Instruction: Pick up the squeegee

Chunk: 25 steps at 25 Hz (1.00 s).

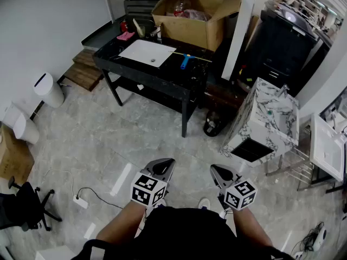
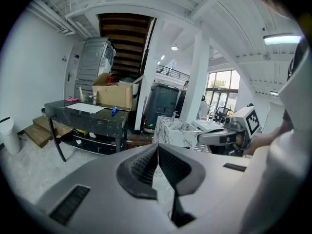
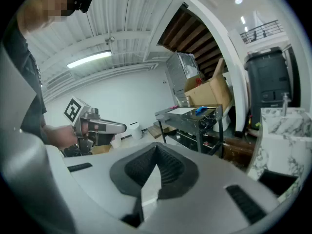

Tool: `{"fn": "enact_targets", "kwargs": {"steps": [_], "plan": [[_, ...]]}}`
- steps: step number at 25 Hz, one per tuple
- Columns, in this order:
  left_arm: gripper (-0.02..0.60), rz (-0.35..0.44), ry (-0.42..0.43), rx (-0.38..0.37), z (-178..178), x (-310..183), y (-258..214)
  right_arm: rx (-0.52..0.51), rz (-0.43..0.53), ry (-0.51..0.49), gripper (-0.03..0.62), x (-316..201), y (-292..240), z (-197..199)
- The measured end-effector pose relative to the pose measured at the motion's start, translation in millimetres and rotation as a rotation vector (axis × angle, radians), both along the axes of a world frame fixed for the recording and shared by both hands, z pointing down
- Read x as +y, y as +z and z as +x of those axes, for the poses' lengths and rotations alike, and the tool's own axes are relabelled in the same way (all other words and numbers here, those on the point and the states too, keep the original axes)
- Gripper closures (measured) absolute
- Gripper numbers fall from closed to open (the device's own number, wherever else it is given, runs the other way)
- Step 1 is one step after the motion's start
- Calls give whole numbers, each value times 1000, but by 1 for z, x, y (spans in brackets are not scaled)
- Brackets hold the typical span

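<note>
Right hand-held gripper (image 1: 219,171); squeegee (image 1: 186,62) handle nearward

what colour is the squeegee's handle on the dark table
Blue. The squeegee's handle shows best in the head view.

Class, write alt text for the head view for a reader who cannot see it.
A person holds the left gripper and right gripper low over a grey floor, both shut and empty. Ahead stands a black table carrying a blue-handled squeegee and a white panel, with a cardboard box at its far edge.
</note>
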<state>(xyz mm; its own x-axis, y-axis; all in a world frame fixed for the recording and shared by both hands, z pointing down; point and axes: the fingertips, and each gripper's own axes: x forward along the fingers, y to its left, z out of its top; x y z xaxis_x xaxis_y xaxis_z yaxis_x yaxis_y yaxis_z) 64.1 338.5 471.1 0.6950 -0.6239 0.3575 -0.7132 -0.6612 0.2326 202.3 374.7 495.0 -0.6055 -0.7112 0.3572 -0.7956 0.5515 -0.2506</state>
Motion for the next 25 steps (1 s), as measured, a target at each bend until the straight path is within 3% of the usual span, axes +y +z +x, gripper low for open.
{"fn": "enact_targets", "kwargs": {"steps": [11, 17, 25], "plan": [[563, 14, 6, 15, -1, -6, -8, -2, -1, -10, 586, -3, 5, -8], [563, 2, 11, 3, 0, -8, -2, -62, -14, 12, 586, -9, 9, -5], [564, -7, -3, 9, -15, -12, -1, -44, -28, -24, 586, -13, 9, -24]]}}
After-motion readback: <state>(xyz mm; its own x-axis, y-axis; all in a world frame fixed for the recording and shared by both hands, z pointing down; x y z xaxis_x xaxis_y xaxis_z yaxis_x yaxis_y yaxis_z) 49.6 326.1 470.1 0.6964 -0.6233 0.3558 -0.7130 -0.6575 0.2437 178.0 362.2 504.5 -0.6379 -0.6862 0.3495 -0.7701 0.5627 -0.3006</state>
